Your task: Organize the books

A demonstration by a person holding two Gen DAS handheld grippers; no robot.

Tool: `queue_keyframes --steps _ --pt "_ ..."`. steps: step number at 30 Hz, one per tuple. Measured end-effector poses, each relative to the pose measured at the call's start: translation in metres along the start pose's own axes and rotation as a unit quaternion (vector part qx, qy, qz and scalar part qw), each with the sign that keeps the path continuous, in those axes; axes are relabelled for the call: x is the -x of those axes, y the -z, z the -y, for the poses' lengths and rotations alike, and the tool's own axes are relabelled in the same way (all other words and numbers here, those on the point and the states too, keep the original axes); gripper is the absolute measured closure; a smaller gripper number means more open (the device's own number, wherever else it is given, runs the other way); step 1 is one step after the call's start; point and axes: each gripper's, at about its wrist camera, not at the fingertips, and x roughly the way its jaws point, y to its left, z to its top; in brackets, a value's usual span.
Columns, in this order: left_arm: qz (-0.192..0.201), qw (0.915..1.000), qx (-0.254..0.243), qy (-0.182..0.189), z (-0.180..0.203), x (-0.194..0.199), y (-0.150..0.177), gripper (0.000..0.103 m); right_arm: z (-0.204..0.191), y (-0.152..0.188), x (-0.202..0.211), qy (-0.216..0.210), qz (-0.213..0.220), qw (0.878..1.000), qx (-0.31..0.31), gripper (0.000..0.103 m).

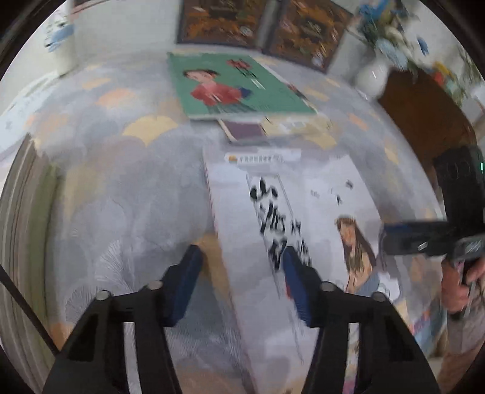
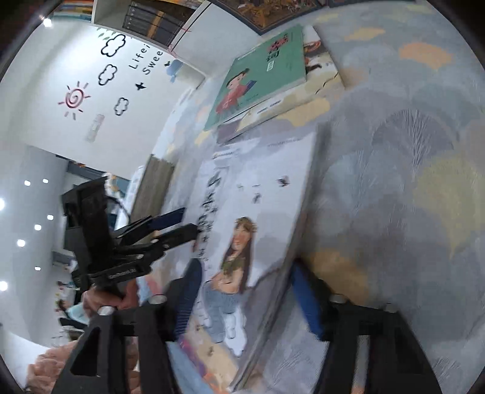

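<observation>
A white book with a long-haired girl on its cover (image 1: 303, 218) is tilted up off the grey patterned cloth. My left gripper (image 1: 239, 285) is open, its fingers either side of the book's left edge. My right gripper (image 2: 245, 300) is open around the book's (image 2: 257, 212) near end, one pad on the cover, one by the edge. Beyond lies a green book with a child in red (image 1: 233, 85) on top of a beige book (image 1: 291, 127). The green book also shows in the right wrist view (image 2: 260, 75). The left gripper (image 2: 169, 227) shows there, the right one (image 1: 424, 239) in the left wrist view.
A white vase with blue flowers (image 1: 376, 72) and a brown cabinet (image 1: 424, 112) stand at the far right. Dark framed pictures (image 1: 260, 24) lean against the back wall. The table's wooden edge (image 1: 24, 212) runs along the left.
</observation>
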Motion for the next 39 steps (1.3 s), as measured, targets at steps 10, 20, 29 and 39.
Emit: queue_keyframes --steps 10,20,29,39 --pt "0.021 0.9997 0.008 0.006 -0.005 -0.001 -0.003 0.059 0.021 -0.009 -0.006 -0.055 0.002 0.998 0.024 0.076" --pt "-0.016 0.9964 0.069 0.048 -0.01 0.013 -0.011 0.061 -0.007 -0.004 -0.005 0.047 0.014 0.999 0.0 0.086" --pt "-0.018 0.998 0.05 0.033 0.0 0.027 -0.014 0.061 -0.053 -0.003 0.002 0.076 0.008 0.997 0.008 0.086" --pt "-0.005 0.9977 0.052 0.043 -0.007 0.046 -0.017 0.06 -0.08 -0.006 0.011 0.084 0.013 0.996 0.014 0.086"
